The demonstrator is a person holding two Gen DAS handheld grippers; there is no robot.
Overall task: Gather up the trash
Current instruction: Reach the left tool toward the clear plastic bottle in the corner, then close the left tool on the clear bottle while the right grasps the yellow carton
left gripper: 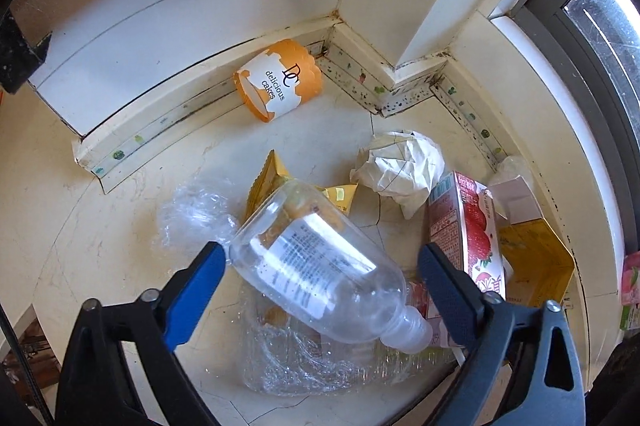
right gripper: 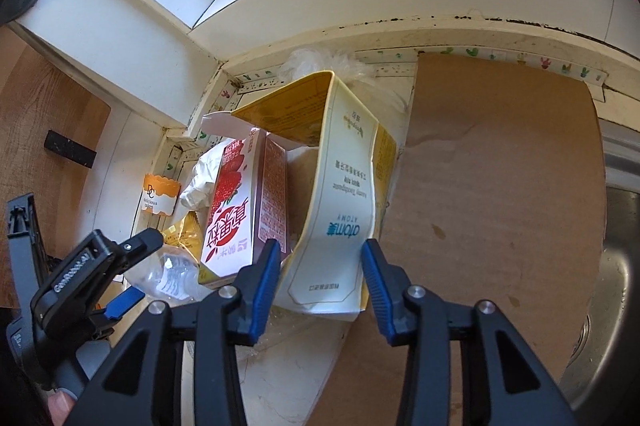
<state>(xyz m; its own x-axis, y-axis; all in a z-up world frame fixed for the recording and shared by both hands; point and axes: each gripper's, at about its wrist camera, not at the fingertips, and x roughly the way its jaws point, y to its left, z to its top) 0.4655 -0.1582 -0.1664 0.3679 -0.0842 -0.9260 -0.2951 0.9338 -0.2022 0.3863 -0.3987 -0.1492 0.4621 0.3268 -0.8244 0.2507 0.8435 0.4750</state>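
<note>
Two tools stand released: left tool (left gripper: 322,274) straddles the empty clear bottle (left gripper: 320,262) lying on the table (left gripper: 100,226), light, slippery, crushable; take its labelled mid-body. Right tool (right gripper: 320,284) brackets the flimsy yellow carton (right gripper: 340,209).

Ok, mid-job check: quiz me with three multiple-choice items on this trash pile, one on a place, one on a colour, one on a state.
1. Where does the orange cake cup lie?
A. Against the baseboard near the corner
B. Inside the yellow box
C. On top of the red carton

2. What colour are the pads on the left gripper ?
A. Green
B. Blue
C. White

3. How does the clear plastic bottle stand to the left gripper?
A. Lifted clear of the pile
B. Crushed flat between shut jaws
C. Lying between open jaws

Answers:
1 A: it lies on its side by the wall trim, apart from the pile.
2 B: both pads show blue.
3 C: the jaws stand wide on either side; the bottle lies on clear wrapping.
</note>
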